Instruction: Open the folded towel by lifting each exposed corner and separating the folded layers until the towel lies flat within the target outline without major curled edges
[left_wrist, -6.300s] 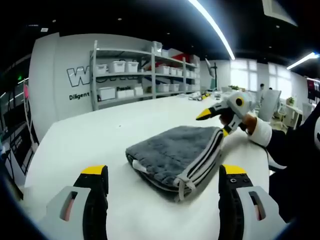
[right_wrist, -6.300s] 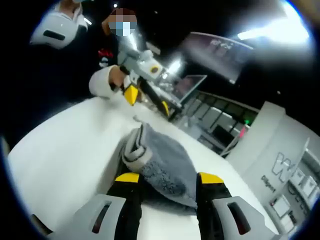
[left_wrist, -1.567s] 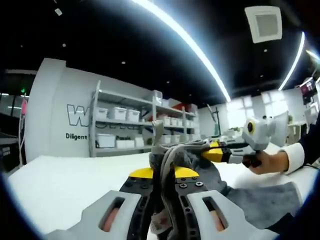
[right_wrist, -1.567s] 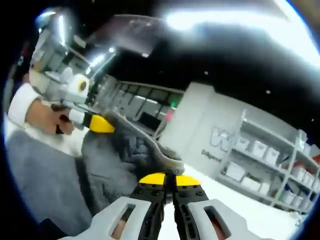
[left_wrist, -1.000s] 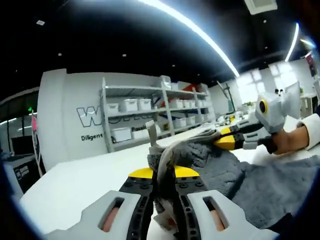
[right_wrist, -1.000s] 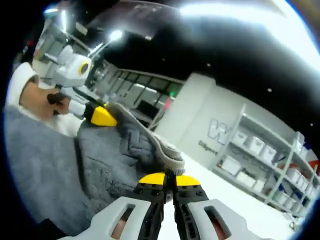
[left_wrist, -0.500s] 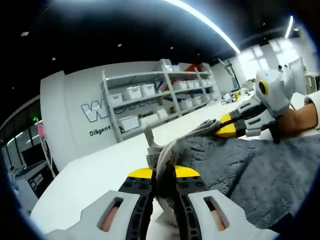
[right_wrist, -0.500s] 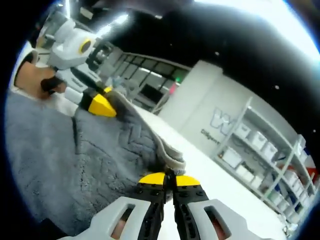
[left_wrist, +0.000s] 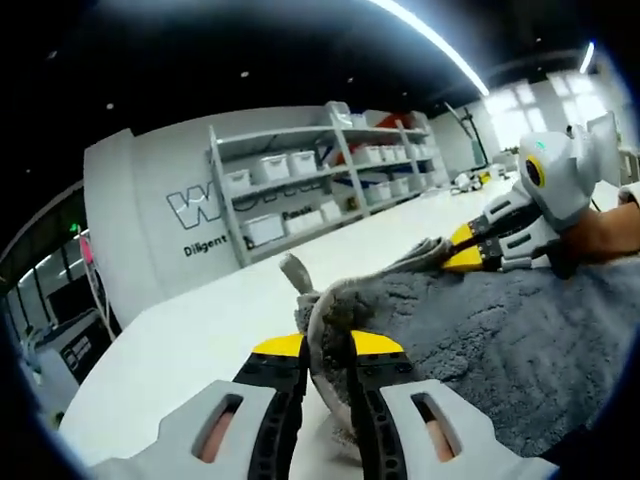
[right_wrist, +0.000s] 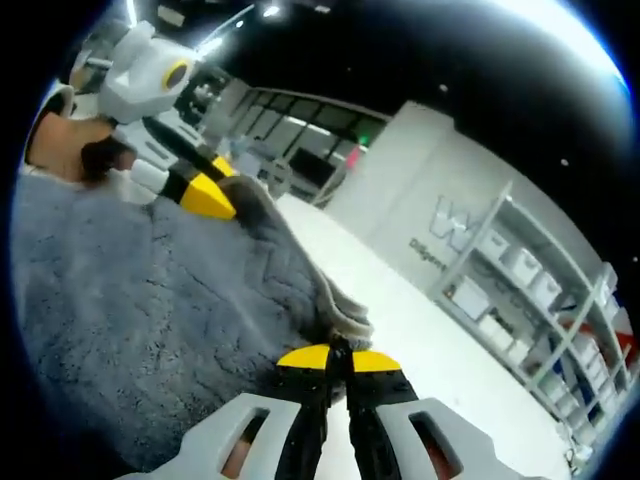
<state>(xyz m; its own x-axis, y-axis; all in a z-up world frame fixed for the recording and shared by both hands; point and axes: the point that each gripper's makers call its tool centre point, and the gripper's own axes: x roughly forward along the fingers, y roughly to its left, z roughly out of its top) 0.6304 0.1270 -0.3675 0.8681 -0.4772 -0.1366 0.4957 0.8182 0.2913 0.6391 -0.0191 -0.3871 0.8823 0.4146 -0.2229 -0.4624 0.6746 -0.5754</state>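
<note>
While both claws pinch its edge, the towel spreads.

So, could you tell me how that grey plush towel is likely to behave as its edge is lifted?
The grey plush towel will probably stay floppy: it bunches between the left gripper jaws and sags toward the right gripper. Its thick pile suggests little slipping from either grip.

white table bare beyond the towel edge; shelving well apart — far wall
</note>
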